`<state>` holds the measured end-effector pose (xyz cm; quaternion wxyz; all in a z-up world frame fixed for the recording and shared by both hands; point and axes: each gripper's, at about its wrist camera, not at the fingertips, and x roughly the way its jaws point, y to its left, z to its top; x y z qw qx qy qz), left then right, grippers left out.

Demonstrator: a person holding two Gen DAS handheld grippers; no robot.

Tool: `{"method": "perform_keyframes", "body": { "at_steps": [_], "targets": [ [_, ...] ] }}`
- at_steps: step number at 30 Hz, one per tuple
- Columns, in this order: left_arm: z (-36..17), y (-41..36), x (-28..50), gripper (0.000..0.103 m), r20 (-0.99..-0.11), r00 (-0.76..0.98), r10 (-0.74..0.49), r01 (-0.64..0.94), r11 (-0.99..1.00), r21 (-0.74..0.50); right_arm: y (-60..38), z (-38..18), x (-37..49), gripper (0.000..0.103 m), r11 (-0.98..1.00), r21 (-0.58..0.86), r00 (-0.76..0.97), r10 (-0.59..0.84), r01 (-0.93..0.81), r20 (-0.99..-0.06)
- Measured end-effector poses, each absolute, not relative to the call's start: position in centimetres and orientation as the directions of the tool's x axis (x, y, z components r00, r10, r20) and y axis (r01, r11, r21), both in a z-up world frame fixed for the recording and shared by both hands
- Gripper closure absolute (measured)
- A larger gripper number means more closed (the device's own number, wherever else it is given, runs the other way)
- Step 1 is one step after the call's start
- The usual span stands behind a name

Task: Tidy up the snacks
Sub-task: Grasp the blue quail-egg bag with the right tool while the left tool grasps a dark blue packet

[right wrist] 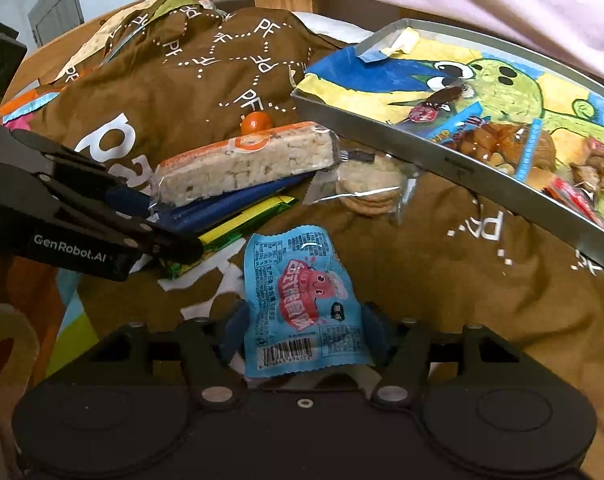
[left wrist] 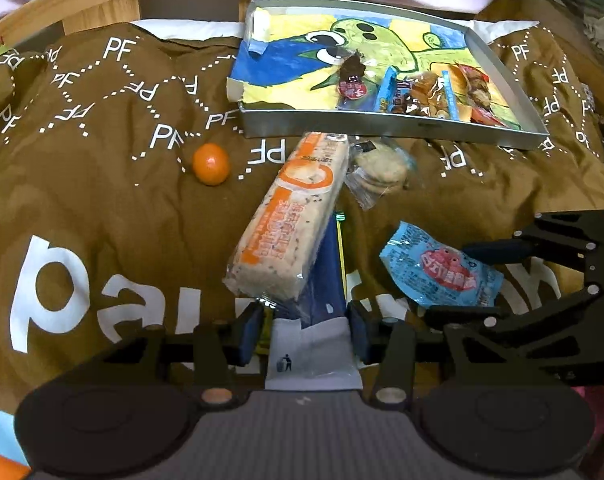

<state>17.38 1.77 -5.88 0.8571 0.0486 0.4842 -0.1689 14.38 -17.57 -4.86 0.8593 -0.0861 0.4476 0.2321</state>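
The left hand-held gripper (left wrist: pixel 302 332), at the bottom centre of its own view, is clenched on a dark blue flat packet (left wrist: pixel 326 276), with a long orange-and-white rice-cracker bar in clear wrap (left wrist: pixel 290 220) lying on top of it. The right hand-held gripper (right wrist: pixel 302 332) grasps a light blue snack pouch with a red cartoon (right wrist: pixel 302 300) at lower centre. Above them a silver metal tray lined with a green cartoon drawing (left wrist: pixel 382 126) rests on the brown printed cloth (left wrist: pixel 102 184) and holds several wrapped snacks (left wrist: pixel 434 94). A small orange fruit (left wrist: pixel 211 163) and a clear pack of round biscuits (left wrist: pixel 382 172) lie just below the tray.
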Motion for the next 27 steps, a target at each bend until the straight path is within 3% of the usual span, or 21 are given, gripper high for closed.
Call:
{"method": "perform_keyframes", "body": {
  "at_steps": [6,19,21,22,27],
  "targets": [
    [-6.2,2.2,18.4,0.045,-0.836,0.483,-0.26,0.318,0.942,-0.109,-17.6,-5.5,14.9,0.033,0.876,0.073,0.502,0.34,-0.477,-0.795],
    [-6.7,2.4,19.8,0.043,-0.819,0.493,-0.293,0.304,0.94,-0.153,-17.8,-5.8,15.3,0.03,0.884,0.139,0.482,0.369,-0.447,-0.795],
    [-6.6,2.3,19.8,0.054,-0.82,0.488,-0.298,0.306,0.939,-0.16,-17.6,-5.9,15.2,0.031,0.883,0.129,0.478,0.361,-0.452,-0.801],
    [-6.6,2.2,19.7,0.057,-0.822,0.481,-0.305,0.309,0.936,-0.167,-17.5,-5.8,15.1,0.038,0.884,0.112,0.481,0.348,-0.453,-0.804],
    [-6.1,2.1,18.6,0.061,-0.834,0.475,-0.281,0.29,0.945,-0.153,-17.4,-5.4,14.5,0.041,0.888,0.103,0.483,0.337,-0.448,-0.808]
  ]
}}
